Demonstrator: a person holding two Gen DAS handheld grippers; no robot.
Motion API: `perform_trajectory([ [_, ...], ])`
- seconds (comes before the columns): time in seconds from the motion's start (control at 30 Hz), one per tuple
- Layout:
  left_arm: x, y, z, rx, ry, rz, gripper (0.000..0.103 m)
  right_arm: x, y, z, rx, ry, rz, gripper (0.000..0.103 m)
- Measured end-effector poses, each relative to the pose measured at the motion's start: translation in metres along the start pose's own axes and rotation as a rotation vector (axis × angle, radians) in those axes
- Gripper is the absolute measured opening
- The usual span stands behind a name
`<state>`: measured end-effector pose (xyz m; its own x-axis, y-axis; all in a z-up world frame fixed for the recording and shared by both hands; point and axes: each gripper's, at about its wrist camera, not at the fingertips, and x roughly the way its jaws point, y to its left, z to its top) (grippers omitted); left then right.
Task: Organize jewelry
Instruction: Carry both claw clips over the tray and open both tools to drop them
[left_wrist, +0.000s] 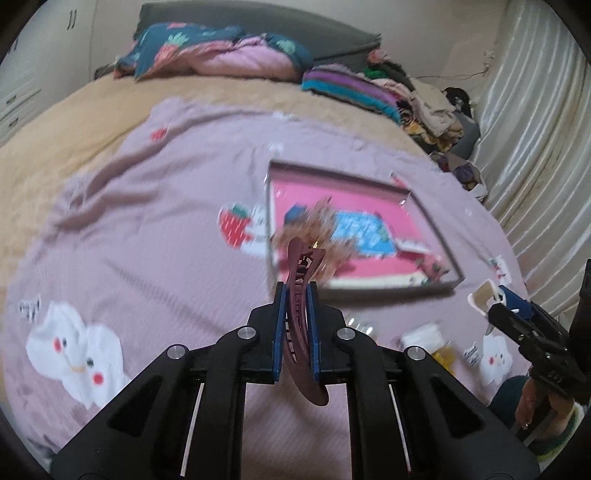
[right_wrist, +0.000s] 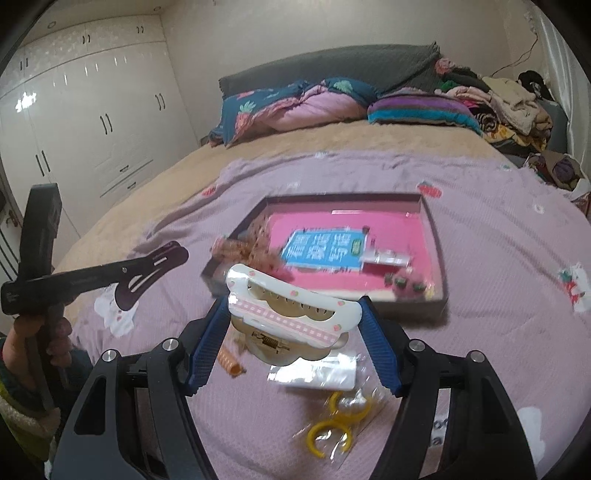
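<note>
Hair clips are what I have in both grippers right now. My left gripper (left_wrist: 295, 295) has its blue-padded fingers (left_wrist: 279, 314) pressed narrow on a maroon hair clip (left_wrist: 301, 314), which stands on edge between them, its long curved body running forward past the fingertips and back toward the camera. In the right wrist view I see that same clip (right_wrist: 147, 275) held out flat above the lilac bedspread (right_wrist: 498, 295), with my left hand (right_wrist: 44, 332) around the handle.

My right gripper (right_wrist: 293, 308) has its fingers (right_wrist: 207, 350) spread fairly wide, and a white claw clip (right_wrist: 291, 306) with a pink checked band and small strawberries sits across between them, teeth facing up. Its ends touch both pads, so I read it as gripped. From the left wrist view I only catch its cream tip (left_wrist: 484, 295) at the right edge.

Ahead of both grippers lies a shallow dark-rimmed tray (right_wrist: 437, 243) with a pink floor and a blue printed card (right_wrist: 325, 251); a brownish scrunchy thing (right_wrist: 247, 251) rests at its near left corner. Below the right gripper, on the bedspread, I see a clear packet of yellow rings (right_wrist: 332, 428), a white packet (right_wrist: 314, 373) and an orange coil tie (right_wrist: 231, 363).
</note>
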<state>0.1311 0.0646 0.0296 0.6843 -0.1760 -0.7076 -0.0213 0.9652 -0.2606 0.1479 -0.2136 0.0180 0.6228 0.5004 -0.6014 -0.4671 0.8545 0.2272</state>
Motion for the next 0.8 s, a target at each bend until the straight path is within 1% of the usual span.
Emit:
perform_trajectory([
  [0.23,0.002,-0.027,0.031,0.044,-0.037,-0.028,0.004,-0.014,-0.015,0.025,0.002,-0.067,-0.035,0.069],
  [0.4,0.012,-0.046,0.043,0.063,-0.042,-0.048,0.004,-0.020,-0.032,0.044,0.011,-0.105,-0.066,0.069],
  [0.6,0.029,-0.066,0.048,0.083,-0.026,-0.073,0.004,-0.022,-0.054,0.060,0.024,-0.140,-0.107,0.069],
  [0.8,0.052,-0.086,0.048,0.118,0.017,-0.106,0.004,-0.019,-0.072,0.072,0.041,-0.155,-0.134,0.069],
])
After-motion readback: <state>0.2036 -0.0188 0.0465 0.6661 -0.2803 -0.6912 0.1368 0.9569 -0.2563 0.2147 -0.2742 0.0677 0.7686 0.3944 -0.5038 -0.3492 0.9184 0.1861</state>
